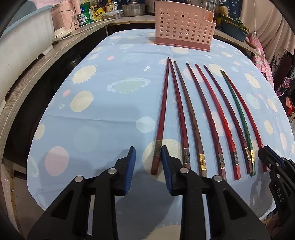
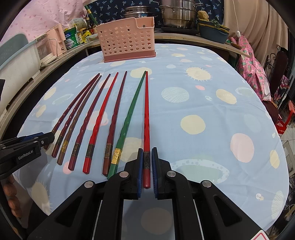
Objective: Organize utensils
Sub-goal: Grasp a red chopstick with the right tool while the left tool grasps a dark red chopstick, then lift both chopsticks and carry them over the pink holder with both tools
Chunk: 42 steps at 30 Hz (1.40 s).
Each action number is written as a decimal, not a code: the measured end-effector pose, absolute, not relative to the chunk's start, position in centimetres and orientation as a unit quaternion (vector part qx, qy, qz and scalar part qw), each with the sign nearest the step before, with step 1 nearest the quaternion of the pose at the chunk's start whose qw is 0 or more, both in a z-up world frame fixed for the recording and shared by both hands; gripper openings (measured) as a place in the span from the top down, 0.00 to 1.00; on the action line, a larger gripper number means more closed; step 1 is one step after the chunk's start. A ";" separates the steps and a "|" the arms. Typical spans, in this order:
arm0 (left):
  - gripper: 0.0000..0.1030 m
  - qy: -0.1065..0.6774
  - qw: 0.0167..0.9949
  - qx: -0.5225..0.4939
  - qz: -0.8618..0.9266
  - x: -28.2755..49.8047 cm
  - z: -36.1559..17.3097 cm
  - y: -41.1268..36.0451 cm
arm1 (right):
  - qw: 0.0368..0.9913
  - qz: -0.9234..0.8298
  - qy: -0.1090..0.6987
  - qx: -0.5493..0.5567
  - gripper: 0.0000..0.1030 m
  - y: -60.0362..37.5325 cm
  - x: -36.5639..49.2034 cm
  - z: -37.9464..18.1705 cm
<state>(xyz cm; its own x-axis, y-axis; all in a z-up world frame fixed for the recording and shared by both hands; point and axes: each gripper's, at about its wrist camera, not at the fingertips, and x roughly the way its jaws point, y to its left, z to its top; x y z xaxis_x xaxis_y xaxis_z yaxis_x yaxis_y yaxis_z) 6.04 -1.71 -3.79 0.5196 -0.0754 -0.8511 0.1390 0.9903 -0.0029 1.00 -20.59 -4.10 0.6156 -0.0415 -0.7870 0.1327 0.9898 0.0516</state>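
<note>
Chopsticks: eight lie side by side on the surface (image 2: 202, 88), thin tips toward the holder, thick banded ends toward the cameras; the row fans out slightly at the near ends.
Chopstick finish: tapered shafts with a faceted, twisted grip section; each carries a metal band near the thick end, most dark, two gold.
Leftmost chopstick (image 1: 162, 118): dark red, dark band; its thick end lies in the gap of the left tongs, close to the right finger.
Brown chopstick (image 1: 189, 118): third from the left, gold band.
Bright red chopstick (image 2: 100, 121): fifth from the left, dark band, apart from its neighbours.
Green chopstick (image 2: 129, 120): seventh in the row, gold band; its tip touches or nearly touches the tip of the rightmost chopstick, and the two diverge toward the near end.
Rightmost chopstick (image 2: 147, 118): red, dark band; its thick end lies between the fingers of the right tongs.
Holder (image 2: 127, 40): pink plastic utensil basket with round perforations and a darker pink base, upright at the far side of the surface, well apart from the chopstick tips.
Surface cover: light blue cloth printed with pale yellow, pink and green discs.
Left tongs (image 1: 148, 166): apart, blue pads facing each other, low over the surface; contact with the leftmost chopstick cannot be determined.
Right tongs (image 2: 147, 166): apart by a narrow gap, a pad on each side of the rightmost chopstick's band; small gaps show on both sides.
Background: steel pots (image 2: 177, 14) and bottles on a counter behind the holder.
</note>
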 end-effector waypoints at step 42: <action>0.93 0.388 0.920 0.001 -0.055 10.7 7.8 1.9 | 0.951 -0.036 0.293 0.088 0.93 -25.1 4.5 9.0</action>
<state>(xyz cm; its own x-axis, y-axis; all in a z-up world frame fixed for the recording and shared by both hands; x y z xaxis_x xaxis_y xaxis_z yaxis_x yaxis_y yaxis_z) 10.67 1.90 7.75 0.6934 -0.1012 -0.7134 0.1024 0.9939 -0.0414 4.54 -25.11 9.01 0.8257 -0.0174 -0.5638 0.1208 0.9818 0.1466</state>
